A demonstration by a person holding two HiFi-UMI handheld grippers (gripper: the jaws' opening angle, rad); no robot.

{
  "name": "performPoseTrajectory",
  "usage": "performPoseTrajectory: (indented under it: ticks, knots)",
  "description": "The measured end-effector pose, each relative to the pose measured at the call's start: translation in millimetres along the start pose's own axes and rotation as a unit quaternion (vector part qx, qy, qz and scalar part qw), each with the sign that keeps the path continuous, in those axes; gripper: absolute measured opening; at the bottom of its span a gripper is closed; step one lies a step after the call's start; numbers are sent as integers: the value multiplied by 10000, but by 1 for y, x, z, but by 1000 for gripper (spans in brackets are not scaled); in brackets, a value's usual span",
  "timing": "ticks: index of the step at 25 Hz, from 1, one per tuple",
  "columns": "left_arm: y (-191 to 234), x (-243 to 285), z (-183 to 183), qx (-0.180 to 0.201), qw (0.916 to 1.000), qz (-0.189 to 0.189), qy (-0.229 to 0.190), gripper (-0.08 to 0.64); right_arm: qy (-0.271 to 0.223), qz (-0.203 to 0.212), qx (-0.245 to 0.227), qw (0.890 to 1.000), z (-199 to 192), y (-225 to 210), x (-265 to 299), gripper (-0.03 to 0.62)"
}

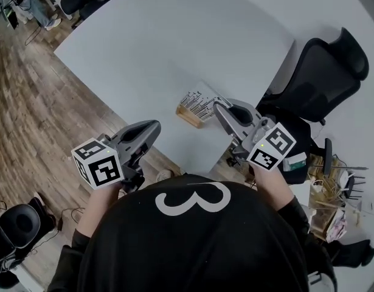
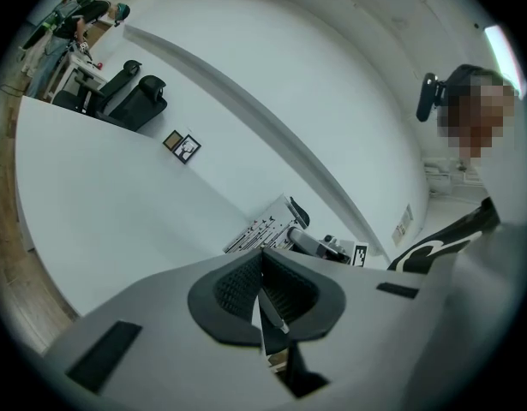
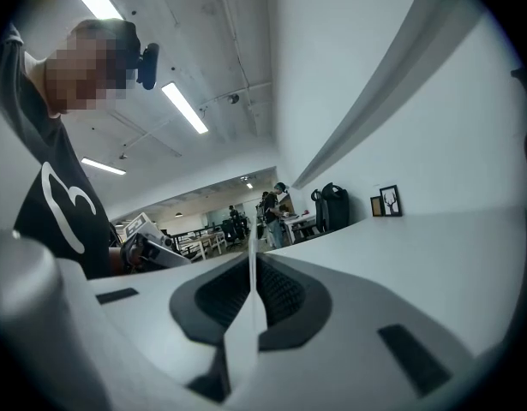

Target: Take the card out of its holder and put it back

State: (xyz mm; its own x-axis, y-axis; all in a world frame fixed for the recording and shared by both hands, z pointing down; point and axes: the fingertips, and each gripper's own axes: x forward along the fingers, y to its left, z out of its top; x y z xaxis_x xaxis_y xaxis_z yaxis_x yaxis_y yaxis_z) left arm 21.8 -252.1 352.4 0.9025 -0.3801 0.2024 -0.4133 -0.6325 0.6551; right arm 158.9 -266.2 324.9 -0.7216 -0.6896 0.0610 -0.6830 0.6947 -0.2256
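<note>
- Tabletop (image 1: 174, 41): white.
- Left tool (image 1: 154, 126): jaws pressed together, off the tabletop's near edge.
- Right tool (image 1: 218, 106): pinching the card, just beside the holder.
- Holder (image 1: 190, 115): stands at the tabletop's near edge.
- Card (image 3: 248, 332): edge-on between the right tool's jaws.

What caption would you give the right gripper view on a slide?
Right hand-held gripper pinching a thin white card, seen edge-on; white table beyond.
</note>
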Motion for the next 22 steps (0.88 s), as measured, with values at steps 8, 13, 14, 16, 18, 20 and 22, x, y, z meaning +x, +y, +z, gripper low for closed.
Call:
performPoseTrajectory:
  ticks: [8,13,14,16,18,20,22]
  knots:
    - [5,1,-9,-104,9988,460,-120,14,404,382,-122,9984,-30,-17,14,25]
    - [5,3,-17,-111,9974,692,-176,14,598,463,-119,9971,-45,-26,20,23]
    - [5,3,-19,-138,9971,727,-196,14,629,472,-92,9969,-49,-27,20,23]
    - [6,5,-21,-182,9965,778,-225,14,679,469,-56,9966,-54,-31,22,23]
    - [7,7,-23,-208,9961,818,-245,14,783,435,-96,9959,-60,-34,23,23]
    - [8,7,-24,-224,9957,859,-263,14,903,373,-157,9951,-65,-37,25,23]
    - [9,6,-24,-232,9952,903,-285,14,919,339,-100,9951,-68,-39,27,23]
